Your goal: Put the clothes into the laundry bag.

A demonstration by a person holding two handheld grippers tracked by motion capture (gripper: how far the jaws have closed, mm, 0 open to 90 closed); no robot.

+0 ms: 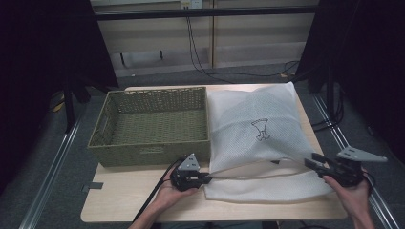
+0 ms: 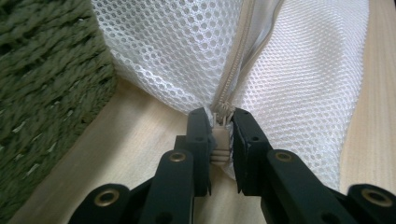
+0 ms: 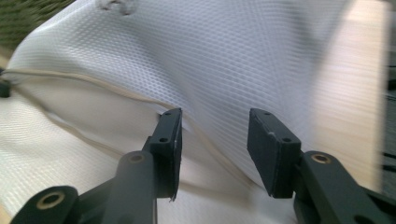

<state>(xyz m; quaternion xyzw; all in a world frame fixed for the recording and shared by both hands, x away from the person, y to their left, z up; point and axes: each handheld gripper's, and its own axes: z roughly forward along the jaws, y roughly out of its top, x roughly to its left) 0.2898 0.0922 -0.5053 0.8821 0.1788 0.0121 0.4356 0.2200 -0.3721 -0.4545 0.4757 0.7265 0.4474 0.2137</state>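
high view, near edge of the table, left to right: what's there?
left gripper clamped on the zipper end → white mesh laundry bag, its near flap on the table → right gripper, jaws apart at the bag's right edge.

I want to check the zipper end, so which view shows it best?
The left gripper view: the zipper fills the centre, its end pinched between the left tool. The high view shows it as a thin line across the bag. The right gripper view shows a blurred stretch.
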